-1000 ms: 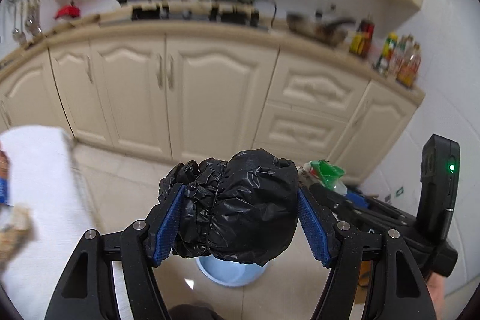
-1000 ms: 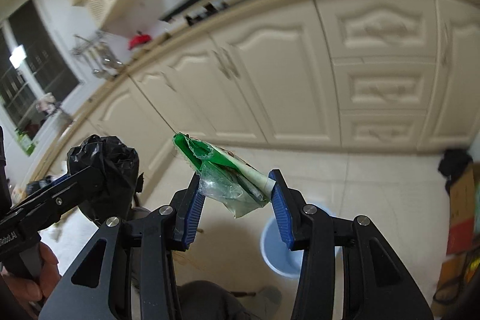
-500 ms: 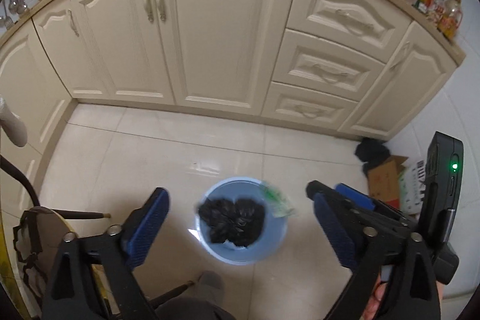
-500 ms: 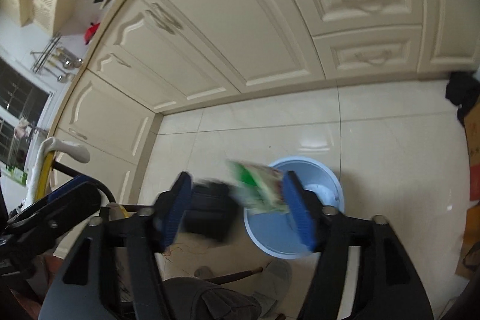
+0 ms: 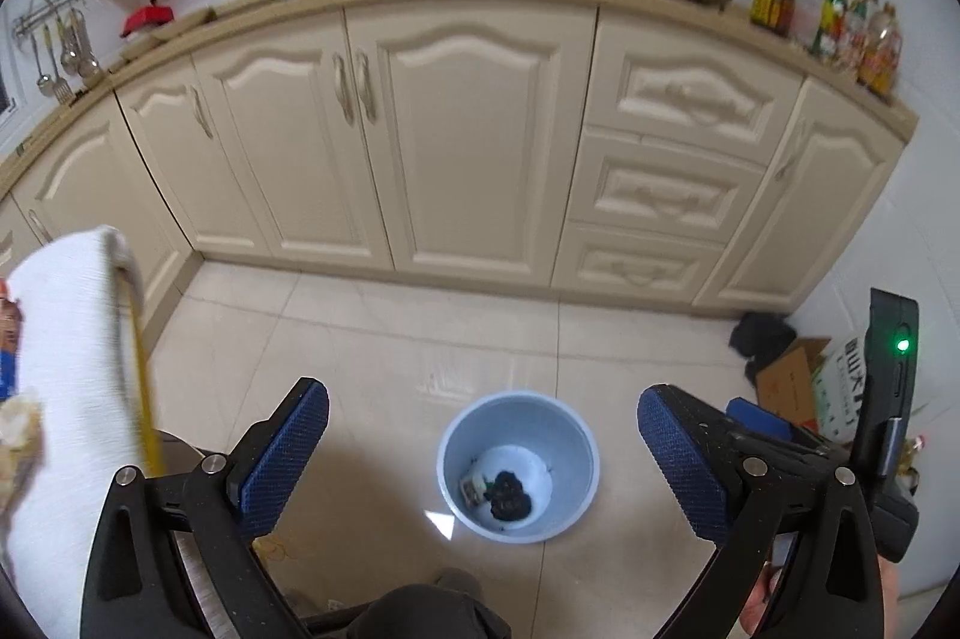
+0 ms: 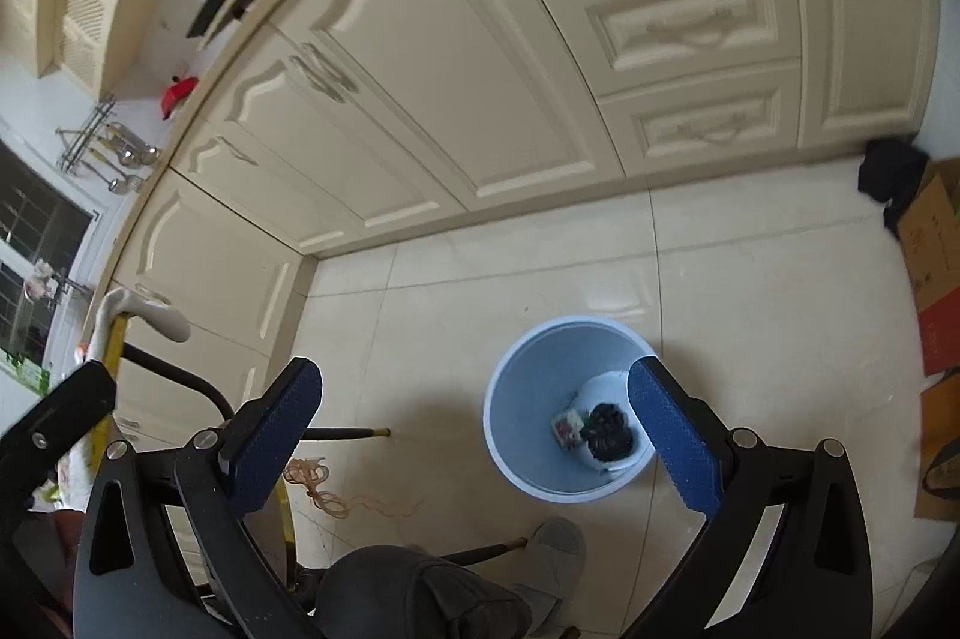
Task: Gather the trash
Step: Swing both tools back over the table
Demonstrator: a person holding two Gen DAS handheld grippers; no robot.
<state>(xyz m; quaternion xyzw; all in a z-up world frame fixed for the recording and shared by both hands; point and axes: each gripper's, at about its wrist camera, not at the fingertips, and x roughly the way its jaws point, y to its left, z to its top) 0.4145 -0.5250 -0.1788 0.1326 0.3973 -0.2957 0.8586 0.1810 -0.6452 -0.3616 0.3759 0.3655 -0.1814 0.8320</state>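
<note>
A light blue bin (image 5: pixel 521 465) stands on the tiled floor below both grippers; it also shows in the right wrist view (image 6: pixel 540 459). Inside lie a crumpled black plastic bag (image 5: pixel 510 496) (image 6: pixel 607 436) and a green wrapper (image 5: pixel 473 486) (image 6: pixel 567 425). My left gripper (image 5: pixel 483 450) is open and empty, held high above the bin. My right gripper (image 6: pixel 474 429) is open and empty above the bin's left rim; its right finger (image 6: pixel 672 435) overlaps the bin's right side.
Cream kitchen cabinets (image 5: pixel 468 141) run along the far wall. A white-clothed table edge (image 5: pixel 66 369) with food packets is at the left. Cardboard boxes (image 5: pixel 798 381) (image 6: pixel 936 279) and dark cloth (image 6: pixel 891 174) sit at the right. Chair legs (image 6: pixel 348 433), string (image 6: pixel 336 495), my knee and slipper (image 6: pixel 552 543) lie below.
One second ago the left gripper held the black bag and the right held the green wrapper. Both opened; the bag and wrapper fell into the blue bin. Both grippers now stay open.
</note>
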